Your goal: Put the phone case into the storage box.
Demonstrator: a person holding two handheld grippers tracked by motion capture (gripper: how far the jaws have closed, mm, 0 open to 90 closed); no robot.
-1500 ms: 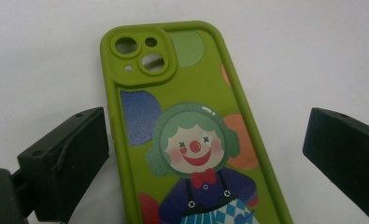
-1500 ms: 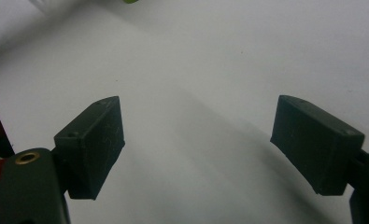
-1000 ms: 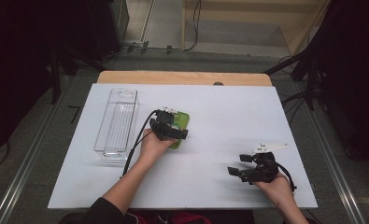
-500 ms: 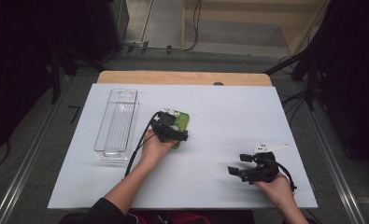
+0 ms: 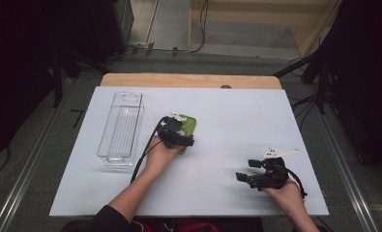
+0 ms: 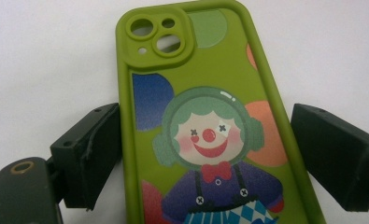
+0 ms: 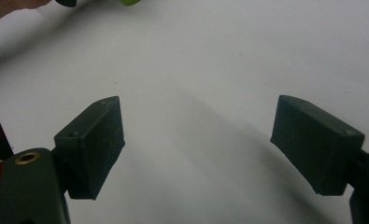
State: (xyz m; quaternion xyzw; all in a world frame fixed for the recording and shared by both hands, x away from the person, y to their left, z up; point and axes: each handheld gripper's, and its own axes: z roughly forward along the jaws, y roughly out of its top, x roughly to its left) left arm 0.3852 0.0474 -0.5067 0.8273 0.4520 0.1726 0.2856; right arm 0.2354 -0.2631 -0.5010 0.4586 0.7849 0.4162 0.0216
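Observation:
A green phone case printed with a clown lies face-down on the white table top, its camera cut-outs pointing away from me. In the high view the phone case sits mid-table, partly under my left gripper. The left gripper is open and straddles the case, one jaw beside each long edge and close to it. My right gripper rests open near the front right of the table. In its own view the right gripper has only bare white surface between its jaws.
A clear, empty rectangular plastic bin stands lengthwise on the left part of the table. A wooden strip runs along the table's far edge. Dark floor and cables surround the table.

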